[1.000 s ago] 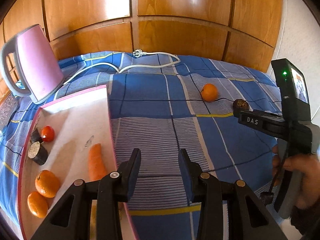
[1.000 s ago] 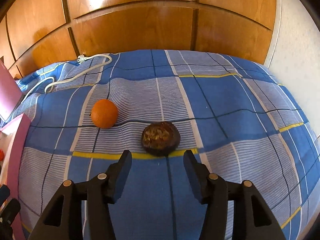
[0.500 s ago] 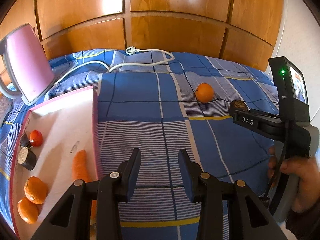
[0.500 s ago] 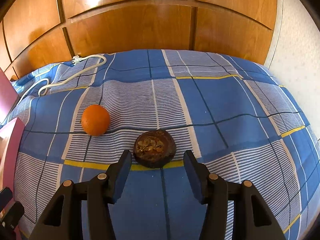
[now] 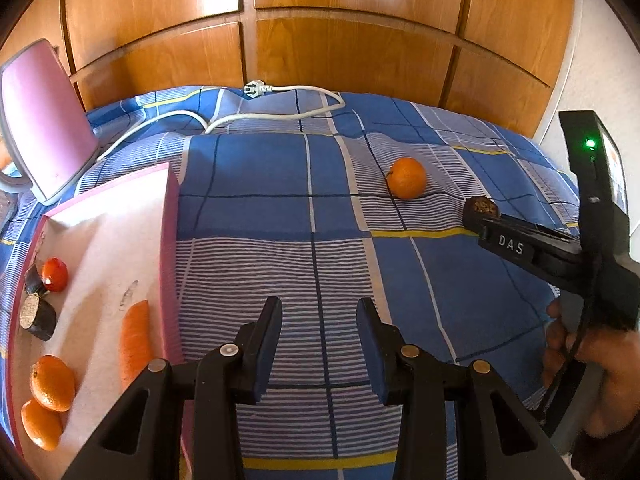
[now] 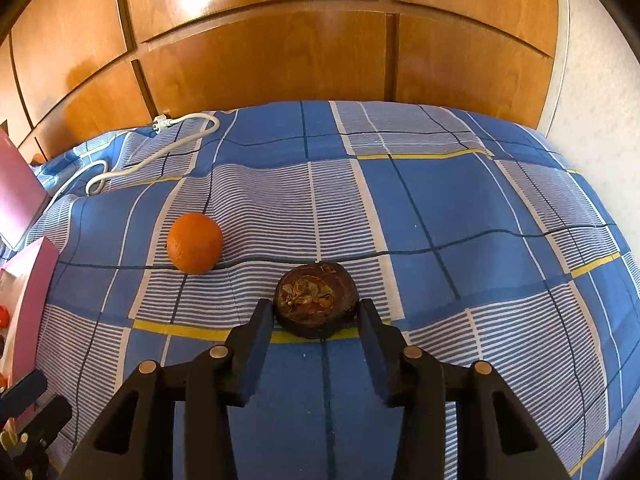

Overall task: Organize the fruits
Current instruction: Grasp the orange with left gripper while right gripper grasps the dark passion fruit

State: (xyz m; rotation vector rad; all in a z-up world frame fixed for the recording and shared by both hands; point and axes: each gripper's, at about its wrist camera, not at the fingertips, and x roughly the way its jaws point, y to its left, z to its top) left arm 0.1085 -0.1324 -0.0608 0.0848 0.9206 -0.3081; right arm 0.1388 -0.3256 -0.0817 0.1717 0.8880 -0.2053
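Note:
A dark brown halved fruit (image 6: 316,300) lies cut side up on the blue checked bedspread; it also shows in the left wrist view (image 5: 482,206). My right gripper (image 6: 318,316) is open, its fingertips on either side of this fruit. An orange (image 6: 195,248) lies to its left, also in the left wrist view (image 5: 407,178). My left gripper (image 5: 318,312) is open and empty over the bedspread, beside a pink tray (image 5: 170,216). The tray holds a carrot (image 5: 135,340), two oranges (image 5: 52,382), a tomato (image 5: 55,275) and dark fruit halves (image 5: 38,316).
A pink kettle (image 5: 42,124) stands at the far left. A white power cord (image 5: 276,112) lies along the back of the bed. A wooden panelled wall (image 6: 280,48) rises behind. The right edge of the bed drops off by a white wall (image 6: 592,92).
My right gripper has moved forward until its fingertips flank the dark halved fruit. My left gripper has shifted right, away from the tray.

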